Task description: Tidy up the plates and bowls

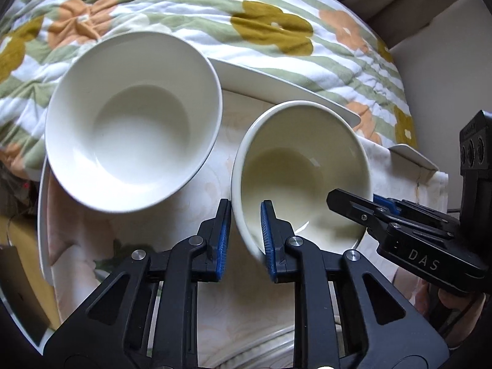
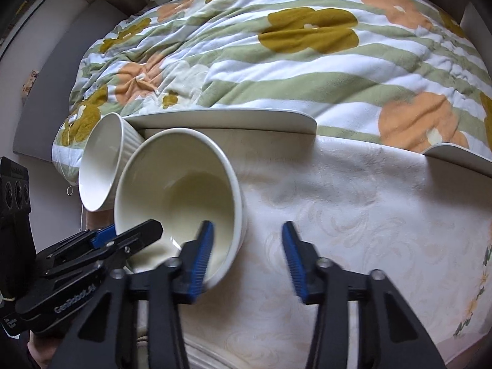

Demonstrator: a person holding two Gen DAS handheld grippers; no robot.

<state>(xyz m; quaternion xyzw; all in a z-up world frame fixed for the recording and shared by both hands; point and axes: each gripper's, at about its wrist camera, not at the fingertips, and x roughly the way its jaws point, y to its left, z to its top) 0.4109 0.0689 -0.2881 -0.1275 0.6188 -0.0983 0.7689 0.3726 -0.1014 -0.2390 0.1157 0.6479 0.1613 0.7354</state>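
In the left wrist view, a larger white bowl (image 1: pixel 132 123) is seen in the upper left of the frame, tilted, resting partly on the rim of a plate (image 1: pixel 44 230) at the left edge. At centre right, the cream bowl (image 1: pixel 303 178) is tipped toward the camera, and its near rim is pinched between the pads of the left gripper (image 1: pixel 245 240), one finger inside and one outside. The step in hand is judged to be lifting this bowl for nesting into the larger one. It is best kept level so the thin rim hold does not slip, then lowered centred.

In the right wrist view, the same cream bowl (image 2: pixel 178 203) sits at lower left. The right gripper (image 2: pixel 247 259) is spread wide and grasps nothing, its left pad inside the bowl's rim. A long plate (image 2: pixel 224 120) lies behind, against the floral quilt (image 2: pixel 276 46).
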